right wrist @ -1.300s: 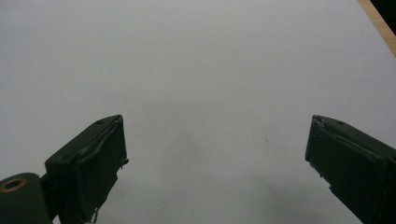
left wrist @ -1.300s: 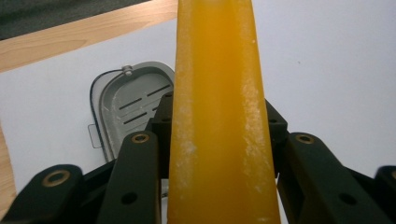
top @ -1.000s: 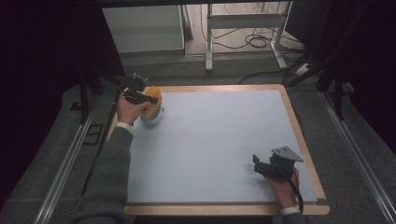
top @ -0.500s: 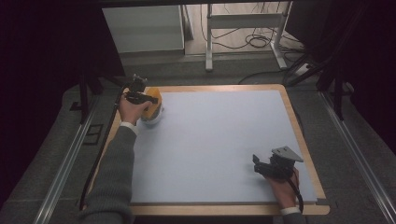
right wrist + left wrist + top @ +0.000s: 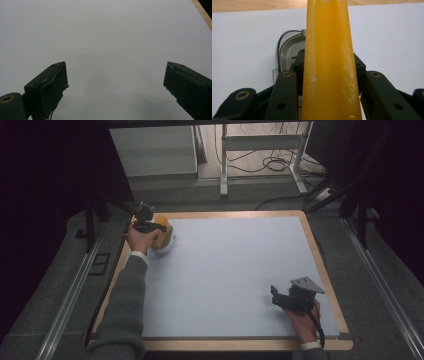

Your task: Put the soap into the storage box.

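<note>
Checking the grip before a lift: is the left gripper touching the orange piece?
Touching. The left gripper view shows the left gripper jaws pressed against both sides of the orange piece.

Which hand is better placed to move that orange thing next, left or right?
Left. The left gripper is already clamped on the orange piece; the right gripper rests open at the far corner.

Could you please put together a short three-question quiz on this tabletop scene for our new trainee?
1. True or false: the left gripper is clamped on an orange object.
2. Multiple choice: the right gripper is A) shut on a cup, B) open with nothing between its jaws, C) shut on the orange object.
3. In the high view, near which corner of the white mat does the orange object sit?

Key: 1 true. 2 B. 3 the far left corner, where it rests beside a whitish dish-like item that cannot be identified.
</note>
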Tool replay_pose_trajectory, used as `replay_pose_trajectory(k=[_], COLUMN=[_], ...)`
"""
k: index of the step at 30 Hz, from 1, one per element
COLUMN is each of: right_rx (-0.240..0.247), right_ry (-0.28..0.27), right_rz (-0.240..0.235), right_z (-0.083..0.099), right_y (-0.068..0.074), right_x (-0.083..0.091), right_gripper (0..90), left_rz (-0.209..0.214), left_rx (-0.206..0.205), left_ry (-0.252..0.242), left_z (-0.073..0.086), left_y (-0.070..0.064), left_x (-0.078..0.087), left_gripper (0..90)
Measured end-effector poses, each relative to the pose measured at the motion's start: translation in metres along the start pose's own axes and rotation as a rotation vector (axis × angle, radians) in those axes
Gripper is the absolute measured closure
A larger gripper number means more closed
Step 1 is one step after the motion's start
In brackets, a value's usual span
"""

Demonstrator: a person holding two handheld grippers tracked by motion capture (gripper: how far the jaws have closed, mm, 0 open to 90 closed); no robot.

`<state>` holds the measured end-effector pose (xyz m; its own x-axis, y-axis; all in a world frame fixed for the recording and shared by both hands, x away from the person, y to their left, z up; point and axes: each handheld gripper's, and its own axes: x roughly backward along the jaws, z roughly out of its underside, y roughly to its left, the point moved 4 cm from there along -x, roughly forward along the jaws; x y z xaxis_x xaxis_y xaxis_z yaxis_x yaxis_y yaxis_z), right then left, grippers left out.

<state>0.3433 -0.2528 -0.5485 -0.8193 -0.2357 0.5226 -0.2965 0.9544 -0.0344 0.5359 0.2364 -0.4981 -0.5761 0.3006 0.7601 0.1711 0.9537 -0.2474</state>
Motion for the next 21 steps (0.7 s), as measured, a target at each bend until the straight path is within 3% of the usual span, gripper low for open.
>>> replay_pose_trajectory(k=[6,9,14,21], right_rx=[-0.001,0.0,-0.001,0.003], right_ry=[0.0,0.0,-0.002,-0.001], right_rz=[0.0,-0.001,-0.001,-0.001], right_z=[0.0,0.0,0.0,0.0], right_y=[0.0,0.0,0.0,0.0], right_x=[0.0,0.0,0.0,0.0], right_gripper=[5.4,5.4,5.5,5.5], left_rz=[0.005,0.014,-0.035,-0.052], left_rx=[0.008,0.01,-0.014,-0.053], left_ry=[0.021,-0.009,-0.04,-0.081], left_z=[0.003,0.004,-0.003,-0.008], left_y=[0.002,0.002,0.0,-0.001], left_x=[-0.008,-0.007,0.006,0.032], left_gripper=[61.1,60.2,39.1,26.3])
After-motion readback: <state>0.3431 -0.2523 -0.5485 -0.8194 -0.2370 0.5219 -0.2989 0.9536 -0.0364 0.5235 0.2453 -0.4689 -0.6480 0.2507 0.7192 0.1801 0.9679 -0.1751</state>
